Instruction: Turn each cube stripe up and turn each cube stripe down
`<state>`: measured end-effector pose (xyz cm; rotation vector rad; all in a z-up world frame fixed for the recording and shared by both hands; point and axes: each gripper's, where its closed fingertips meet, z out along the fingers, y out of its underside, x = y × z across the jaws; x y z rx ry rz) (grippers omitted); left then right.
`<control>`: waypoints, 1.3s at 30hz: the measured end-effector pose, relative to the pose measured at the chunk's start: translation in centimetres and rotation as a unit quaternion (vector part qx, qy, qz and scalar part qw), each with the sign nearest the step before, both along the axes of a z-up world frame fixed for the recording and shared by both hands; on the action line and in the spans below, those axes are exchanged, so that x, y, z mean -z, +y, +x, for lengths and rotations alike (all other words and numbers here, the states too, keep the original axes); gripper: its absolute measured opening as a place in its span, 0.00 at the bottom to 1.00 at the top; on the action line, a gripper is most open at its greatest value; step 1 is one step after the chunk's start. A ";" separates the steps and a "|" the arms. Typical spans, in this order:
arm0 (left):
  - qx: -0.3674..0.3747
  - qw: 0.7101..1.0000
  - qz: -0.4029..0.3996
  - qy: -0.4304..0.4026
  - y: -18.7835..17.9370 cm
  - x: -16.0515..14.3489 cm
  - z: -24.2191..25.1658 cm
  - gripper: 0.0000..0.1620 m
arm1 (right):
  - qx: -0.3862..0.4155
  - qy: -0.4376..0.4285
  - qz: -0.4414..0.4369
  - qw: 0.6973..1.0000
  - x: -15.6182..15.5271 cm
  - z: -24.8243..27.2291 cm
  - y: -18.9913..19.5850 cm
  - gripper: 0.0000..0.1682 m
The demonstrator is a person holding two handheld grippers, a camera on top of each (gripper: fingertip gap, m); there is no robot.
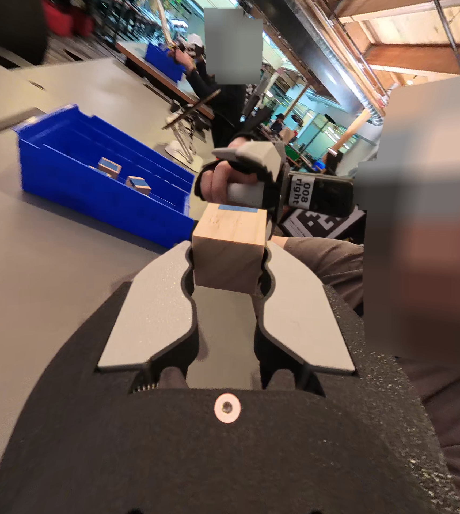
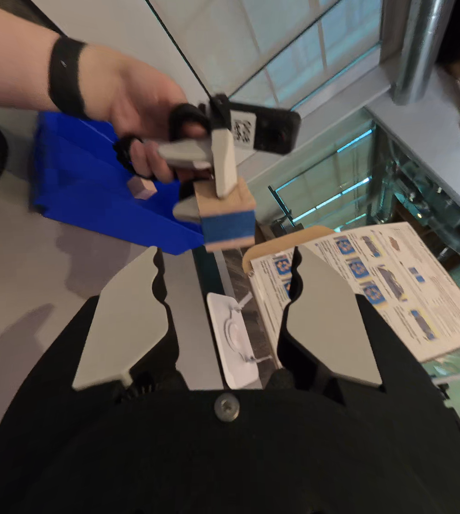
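Observation:
My left gripper (image 1: 228, 251) is shut on a wooden cube (image 1: 230, 244) with a blue stripe on its far face, held in the air above the grey table. In the right wrist view the same cube (image 2: 227, 222) shows its blue stripe toward the camera, clamped by the left gripper (image 2: 209, 200). My right gripper (image 2: 226, 261) is open and empty, a short way in front of that cube. The right gripper also shows in the left wrist view (image 1: 251, 178), held by a hand behind the cube. A blue bin (image 1: 64, 155) holds other striped cubes (image 1: 138, 185).
The blue bin (image 2: 84, 178) sits on the grey table (image 1: 42, 278) to the left, with one cube (image 2: 142, 188) in it. A clipboard with a printed sheet (image 2: 376, 292) and a white plate-like part (image 2: 237, 342) lie beyond the table edge. People stand in the background.

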<state>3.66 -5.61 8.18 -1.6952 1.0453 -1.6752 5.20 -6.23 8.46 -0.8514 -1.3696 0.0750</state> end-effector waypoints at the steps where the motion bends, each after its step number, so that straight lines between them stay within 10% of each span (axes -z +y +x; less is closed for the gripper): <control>1: 0.015 1.000 -0.009 0.000 -0.3 0.4 0.7 0.28 | -0.009 0.001 -0.003 1.000 0.5 -0.6 -0.3 0.52; 10: 0.077 0.997 -0.014 0.020 -1.6 2.9 2.7 0.28 | -0.003 -0.016 0.004 1.000 2.6 -1.8 0.0 0.27; 18: 0.055 0.998 -0.030 0.023 -0.8 2.7 2.1 0.38 | 0.057 -0.096 -0.112 0.987 2.2 2.7 2.4 0.27; 24: -0.030 0.996 0.037 0.080 1.0 2.4 -0.3 0.32 | 0.324 -0.200 -0.420 0.824 8.6 22.4 7.6 0.27; 28: -0.039 0.994 0.058 0.085 0.7 1.6 -1.1 0.31 | 0.352 -0.324 -0.508 0.716 15.8 29.0 7.0 0.28; 39: -0.098 0.982 0.097 0.131 1.4 1.3 -3.3 0.30 | 0.378 -0.390 -0.564 0.622 23.3 31.4 9.3 0.28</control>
